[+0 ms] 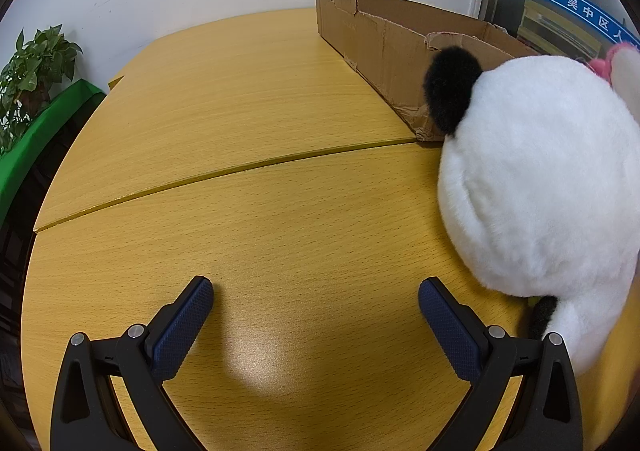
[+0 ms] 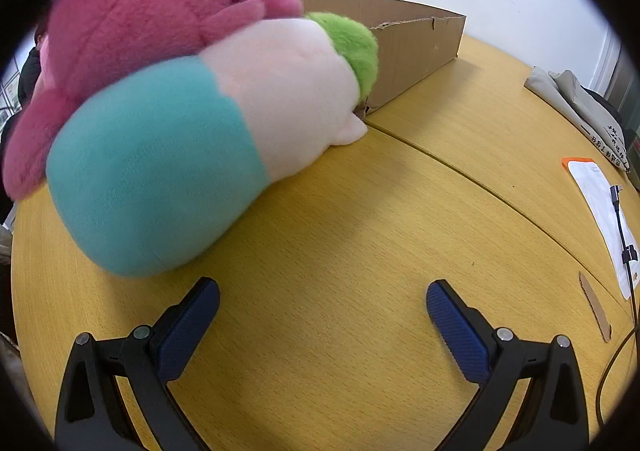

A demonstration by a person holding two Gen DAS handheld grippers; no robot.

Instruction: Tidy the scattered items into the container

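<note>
In the left wrist view, the left tongs (image 1: 316,291) are spread wide over bare wood of the worktop (image 1: 248,99), with nothing between the blue pads (image 1: 184,327). A white panda plush (image 1: 540,187) lies on the worktop just beside the right-hand pad, near the right edge of the view; one black ear (image 1: 452,87) points up toward the cardboard box (image 1: 384,47). The box is long and shallow, its long axis running from the near corner, close behind the panda's ear, away toward the wall. A seam in the worktop runs across just in front of the box's near corner. A leafy plant (image 1: 36,67) stands beyond the worktop's left edge.

In the right wrist view, the right tongs (image 2: 323,293) are likewise spread apart and hold nothing. A long plush with a teal end, cream middle and green tip (image 2: 192,139) lies on the worktop ahead and left of the tongs; its long axis points from the teal end, nearest the tongs, to the green tip at the cardboard box (image 2: 416,43). A pink plush (image 2: 132,23) rests against its far side. A grey bag (image 2: 580,107), a white sheet (image 2: 600,211) and a cable (image 2: 624,251) lie near the worktop's right edge.
</note>
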